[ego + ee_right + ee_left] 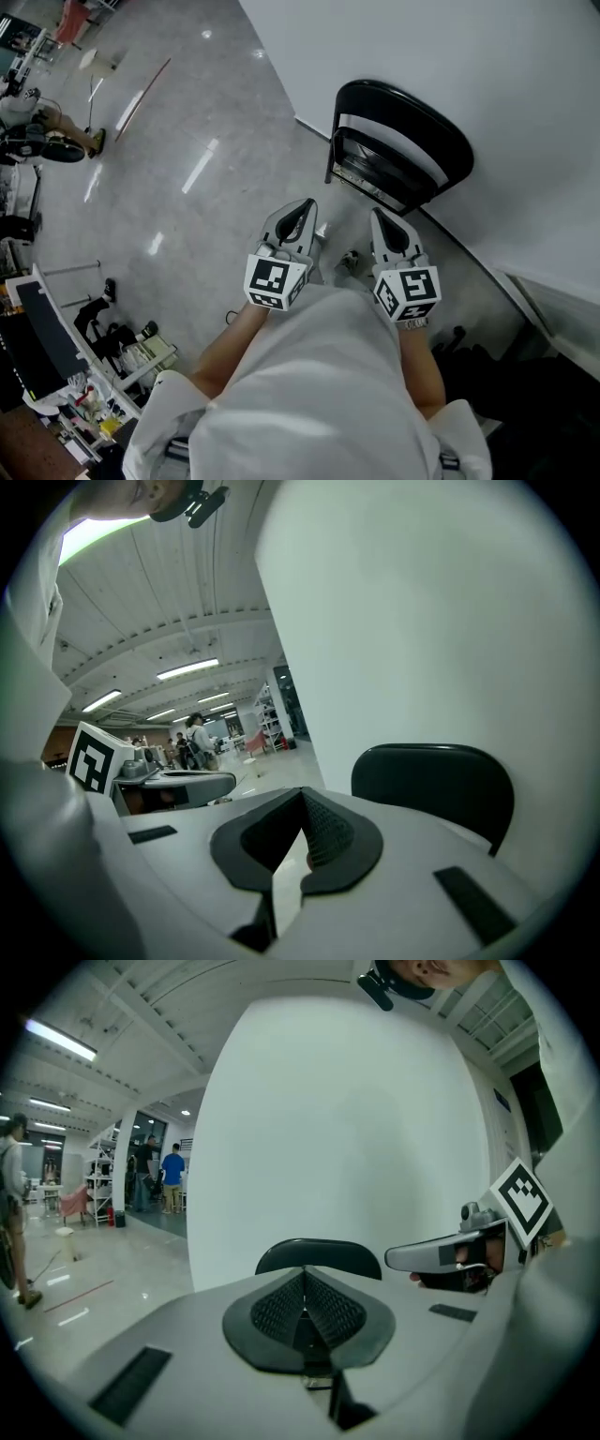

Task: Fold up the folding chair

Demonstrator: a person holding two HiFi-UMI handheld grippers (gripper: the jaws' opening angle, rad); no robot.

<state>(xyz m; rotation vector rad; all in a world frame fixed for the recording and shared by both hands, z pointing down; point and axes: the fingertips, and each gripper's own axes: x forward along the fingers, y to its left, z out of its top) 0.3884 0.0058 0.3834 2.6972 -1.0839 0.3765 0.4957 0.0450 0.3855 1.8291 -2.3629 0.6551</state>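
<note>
chair (422, 117) by wall (487, 56), floor (187, 197) left (person (70, 129) beyond)

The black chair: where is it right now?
In the head view the black chair stands against the white wall, right of centre, just beyond the right gripper.

There's the glossy black folding chair (403, 141) against a plain white wall (487, 56), with a pale grey polished floor (216, 112) streaked with white glare. The light-grey left gripper (304, 204) and light-grey right gripper (379, 216) show black ribbed pads (281, 1309) and black-and-white square-patterned marker cubes (274, 279).
</note>
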